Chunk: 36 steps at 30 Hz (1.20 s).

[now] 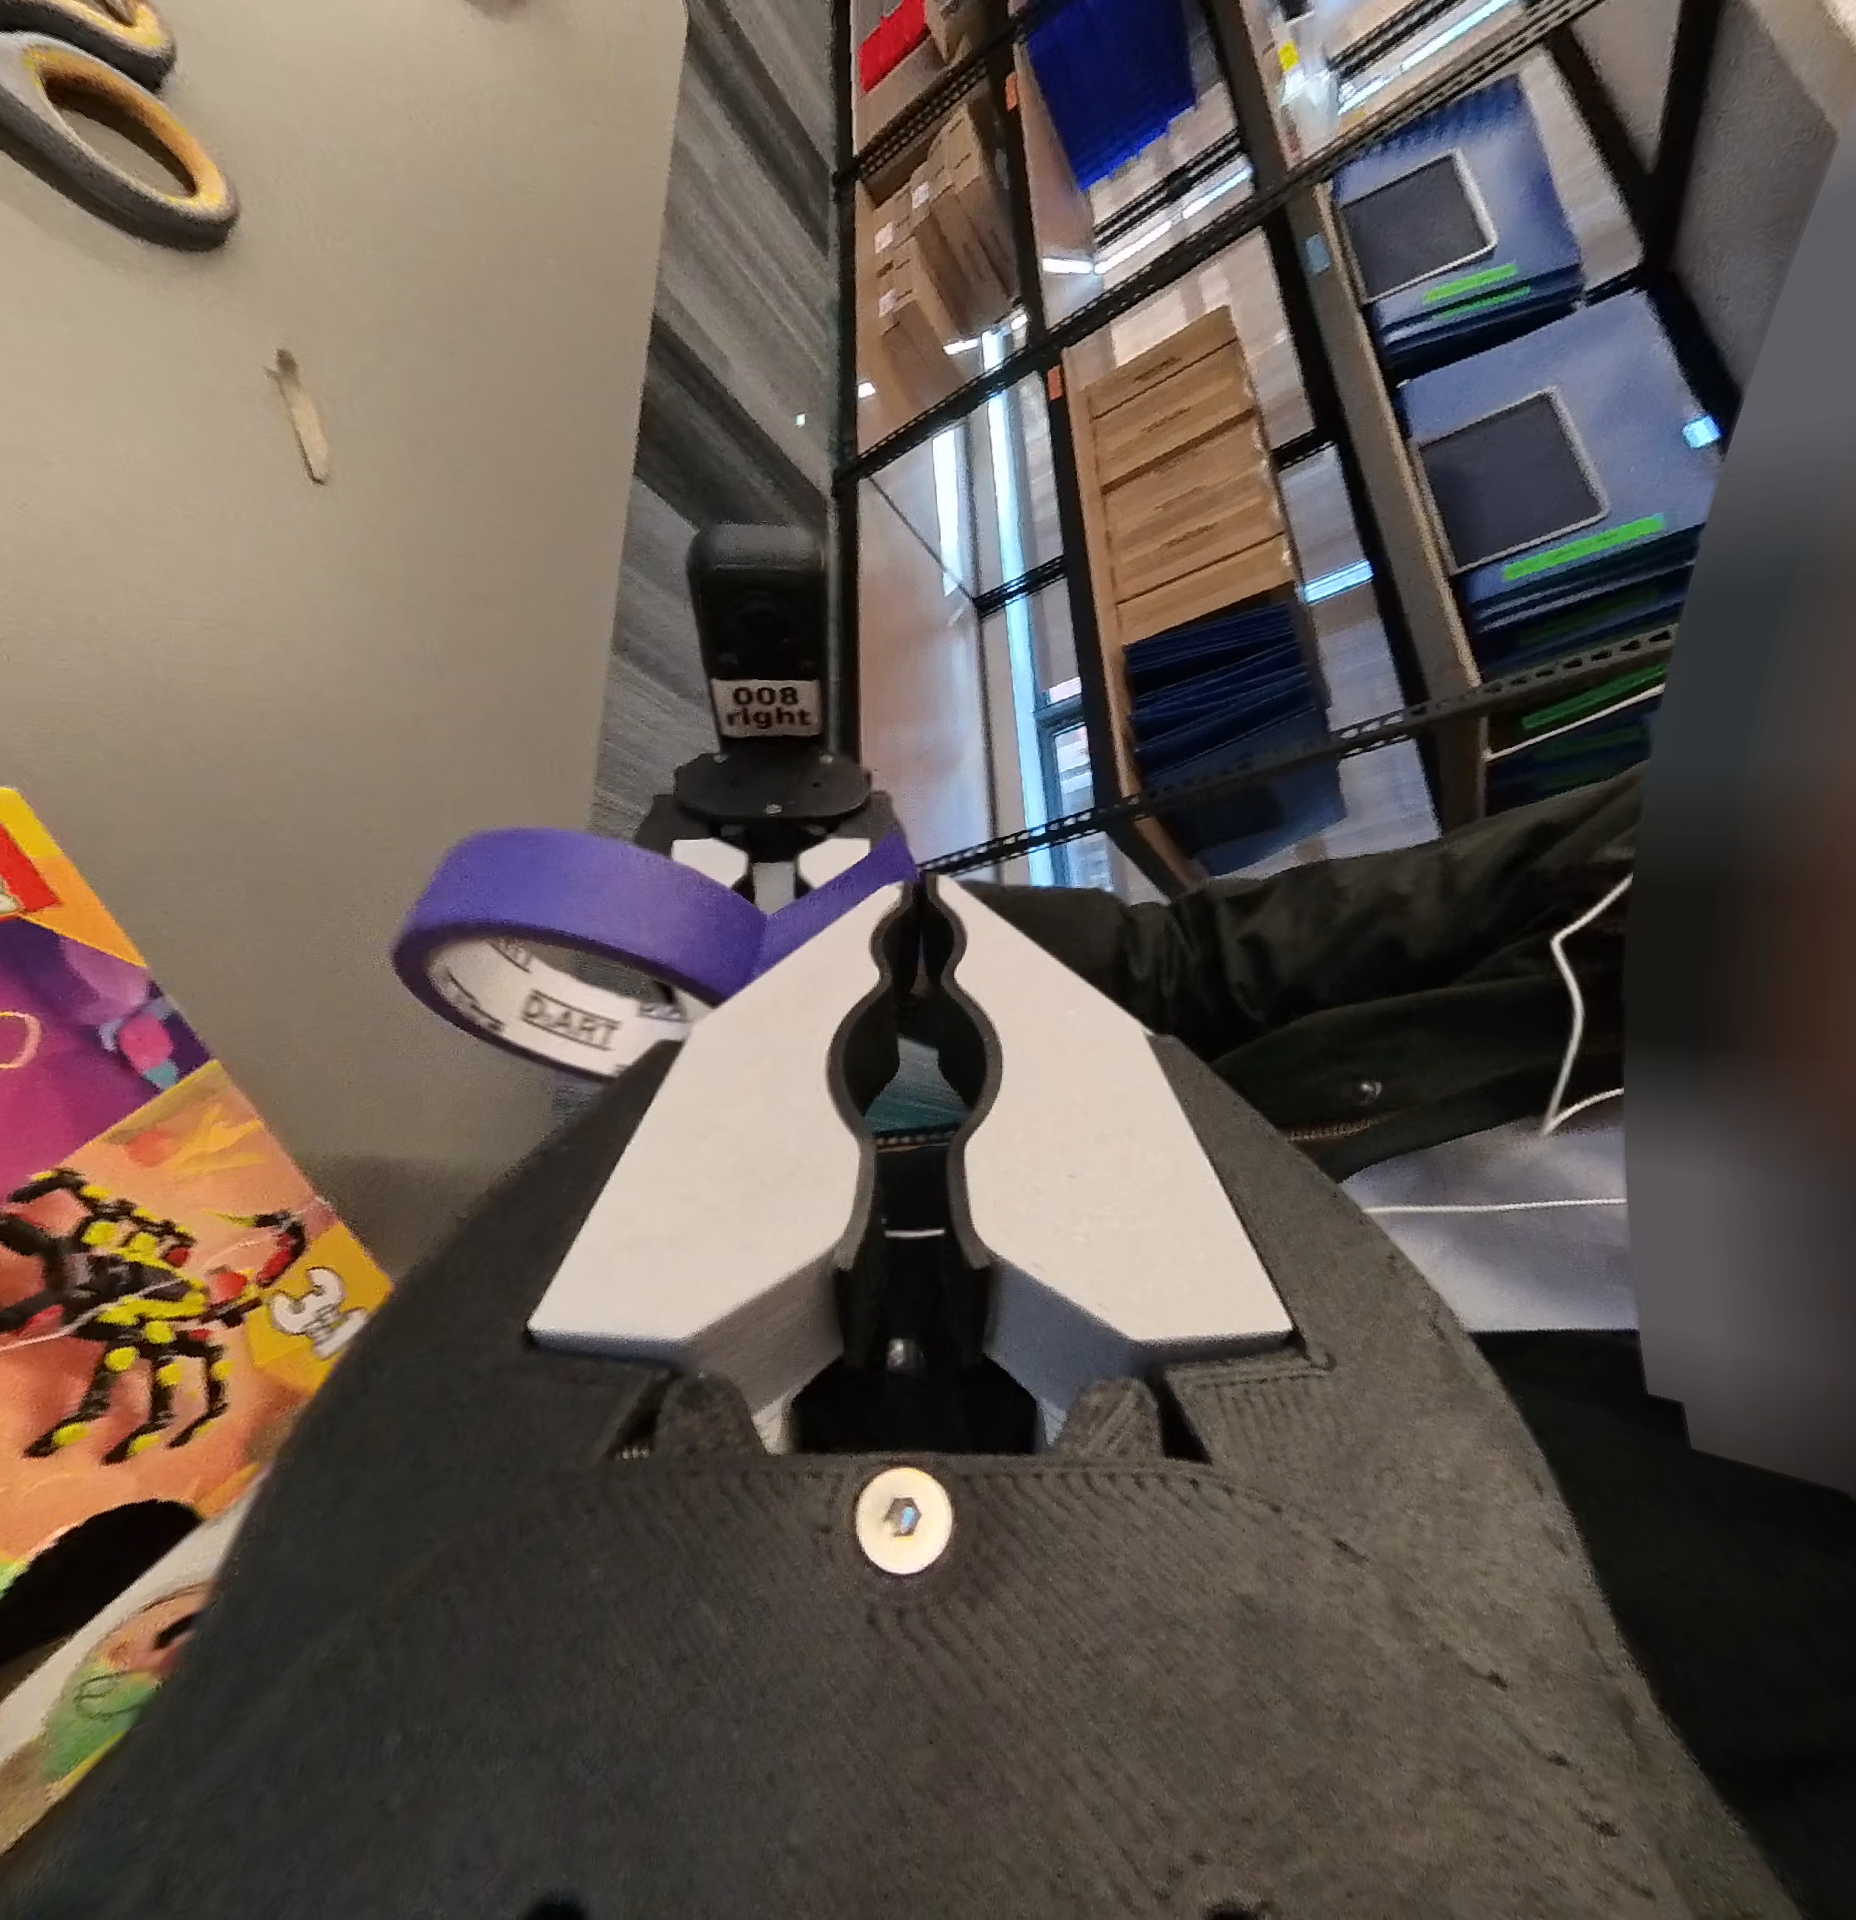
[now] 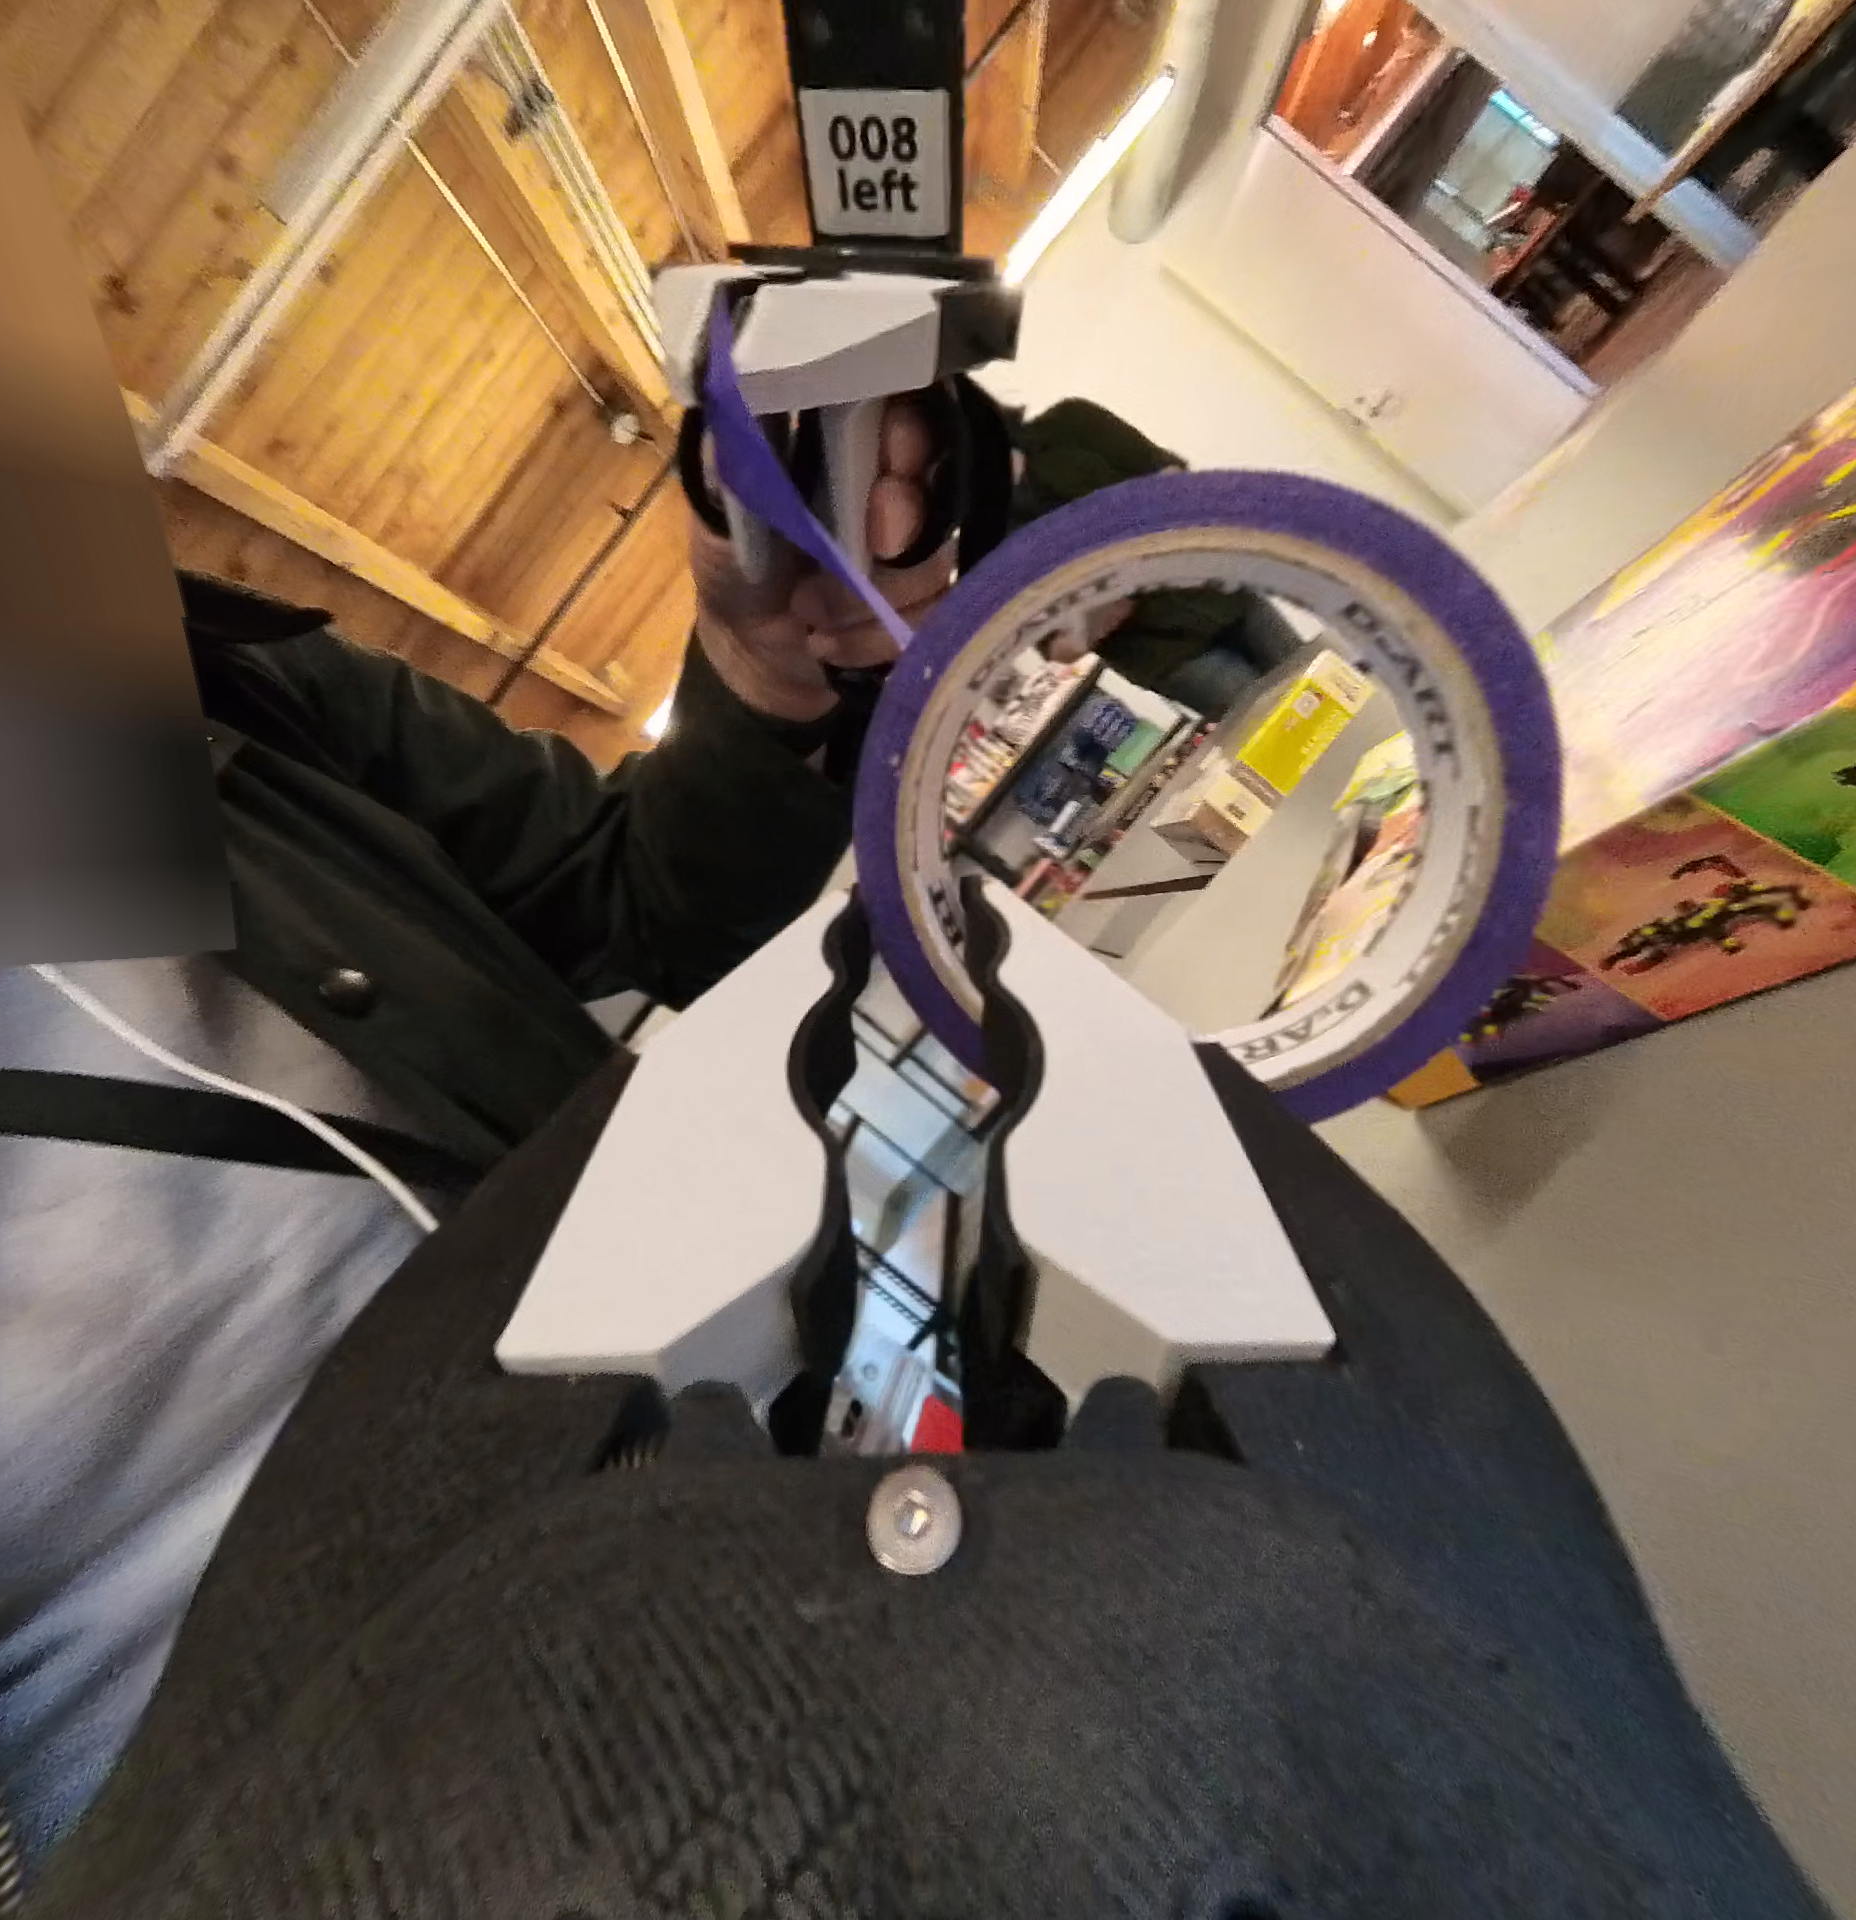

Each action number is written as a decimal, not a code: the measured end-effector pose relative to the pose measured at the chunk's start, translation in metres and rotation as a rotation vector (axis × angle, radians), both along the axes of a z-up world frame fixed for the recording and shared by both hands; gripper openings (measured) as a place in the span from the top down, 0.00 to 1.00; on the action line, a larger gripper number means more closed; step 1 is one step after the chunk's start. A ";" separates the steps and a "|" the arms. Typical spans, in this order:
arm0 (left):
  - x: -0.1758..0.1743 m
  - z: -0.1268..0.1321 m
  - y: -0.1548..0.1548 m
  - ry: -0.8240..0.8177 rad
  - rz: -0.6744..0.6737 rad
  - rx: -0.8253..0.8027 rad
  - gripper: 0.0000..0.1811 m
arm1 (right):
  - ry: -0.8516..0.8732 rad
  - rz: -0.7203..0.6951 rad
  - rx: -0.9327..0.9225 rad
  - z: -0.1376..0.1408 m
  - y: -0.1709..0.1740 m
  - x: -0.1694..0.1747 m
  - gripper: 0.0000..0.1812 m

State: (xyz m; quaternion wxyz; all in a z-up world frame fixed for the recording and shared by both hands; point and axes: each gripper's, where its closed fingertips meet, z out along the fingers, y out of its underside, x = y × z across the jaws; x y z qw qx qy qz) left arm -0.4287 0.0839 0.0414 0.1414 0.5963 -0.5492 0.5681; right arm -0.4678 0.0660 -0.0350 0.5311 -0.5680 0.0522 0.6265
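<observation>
A roll of purple tape (image 2: pixel 1204 790) is held up above the grey table (image 2: pixel 1630 1299). My right gripper (image 2: pixel 919 914) is shut on the roll's rim, one finger inside the ring and one outside. A loose purple strip (image 2: pixel 758 488) runs from the roll up to my left gripper (image 2: pixel 721 312), which faces it and pinches the strip's end. In the left wrist view my left gripper (image 1: pixel 922 883) is shut on the strip (image 1: pixel 836 899). The roll (image 1: pixel 581 935) hangs just left of it, and the right gripper (image 1: pixel 768 868) is behind the roll.
A colourful toy box (image 1: pixel 124 1195) stands on the table at the left; it also shows in the right wrist view (image 2: pixel 1682 779). Scissors handles (image 1: pixel 103 135) and a small wooden stick (image 1: pixel 300 416) lie farther off. A person's dark sleeve (image 1: pixel 1371 987) and metal shelving (image 1: pixel 1215 520) are at the right. My right fingertips sit around 9 cm from my left ones. From either gripper's tips it is about 30 cm to the small wooden stick (image 1: pixel 300 416).
</observation>
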 end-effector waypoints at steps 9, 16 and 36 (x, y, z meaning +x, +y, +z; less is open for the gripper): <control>-0.008 -0.026 0.008 0.034 -0.041 0.163 1.00 | -0.061 0.071 -0.246 -0.022 -0.011 0.012 0.94; -0.039 -0.081 0.069 0.103 0.131 0.226 1.00 | 0.066 0.431 -0.638 0.003 -0.005 -0.016 0.94; -0.085 -0.099 0.063 0.006 0.235 -0.081 0.94 | -0.283 0.608 -1.048 -0.035 -0.004 -0.030 0.95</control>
